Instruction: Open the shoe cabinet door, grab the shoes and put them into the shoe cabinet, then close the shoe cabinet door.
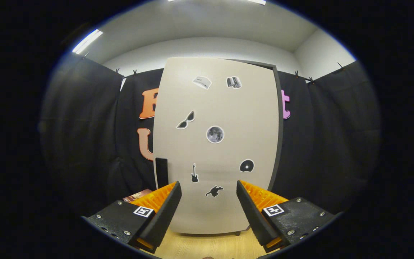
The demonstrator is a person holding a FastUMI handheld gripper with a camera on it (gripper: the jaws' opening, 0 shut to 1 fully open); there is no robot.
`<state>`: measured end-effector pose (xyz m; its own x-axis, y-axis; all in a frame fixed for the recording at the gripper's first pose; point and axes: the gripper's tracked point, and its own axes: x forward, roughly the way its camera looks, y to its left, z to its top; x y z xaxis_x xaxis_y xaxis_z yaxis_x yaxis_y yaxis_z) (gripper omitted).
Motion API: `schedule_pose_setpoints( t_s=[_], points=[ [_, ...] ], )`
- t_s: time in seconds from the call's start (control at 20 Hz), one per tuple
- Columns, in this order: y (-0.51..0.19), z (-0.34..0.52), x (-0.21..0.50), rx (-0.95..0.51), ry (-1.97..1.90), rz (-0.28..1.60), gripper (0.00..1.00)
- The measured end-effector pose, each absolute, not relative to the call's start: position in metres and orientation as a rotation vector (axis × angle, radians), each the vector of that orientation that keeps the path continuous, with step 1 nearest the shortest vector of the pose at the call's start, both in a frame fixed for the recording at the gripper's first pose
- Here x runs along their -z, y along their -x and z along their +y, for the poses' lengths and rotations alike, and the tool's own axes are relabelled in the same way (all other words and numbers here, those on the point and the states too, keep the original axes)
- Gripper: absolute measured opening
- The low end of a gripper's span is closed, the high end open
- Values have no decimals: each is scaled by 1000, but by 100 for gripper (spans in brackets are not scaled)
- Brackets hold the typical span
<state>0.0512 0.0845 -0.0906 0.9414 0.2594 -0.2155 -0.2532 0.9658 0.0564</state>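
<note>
The shoe cabinet's beige door [217, 144] stands straight ahead, dotted with small black-and-white stickers. Its black handle [161, 172] sits on the door's left edge, just above my left finger. The cabinet's dark frame [278, 118] shows as a thin strip along the door's right and top edges, so the door looks shut or nearly so. My gripper [208, 187] is open, its orange-and-black fingers [167, 205] spread wide with nothing between them, a short way in front of the door's lower part.
Light wooden floor [207, 246] runs under the cabinet and the fingers. A brownish flat object [137, 196] peeks out behind the left finger, left of the cabinet. Black cloth walls enclose the booth on both sides.
</note>
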Motion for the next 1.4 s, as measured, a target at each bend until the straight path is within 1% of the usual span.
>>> schedule_pose_setpoints(
  t_s=[0.45,0.75,1.05,1.4],
  points=[
    [-7,5,63,-127,-79,164,95],
    [24,-32,52,-65,-75,140,95],
    [47,-42,40,-54,-52,125,95],
    [50,-34,38,-72,-15,115,95]
  ],
)
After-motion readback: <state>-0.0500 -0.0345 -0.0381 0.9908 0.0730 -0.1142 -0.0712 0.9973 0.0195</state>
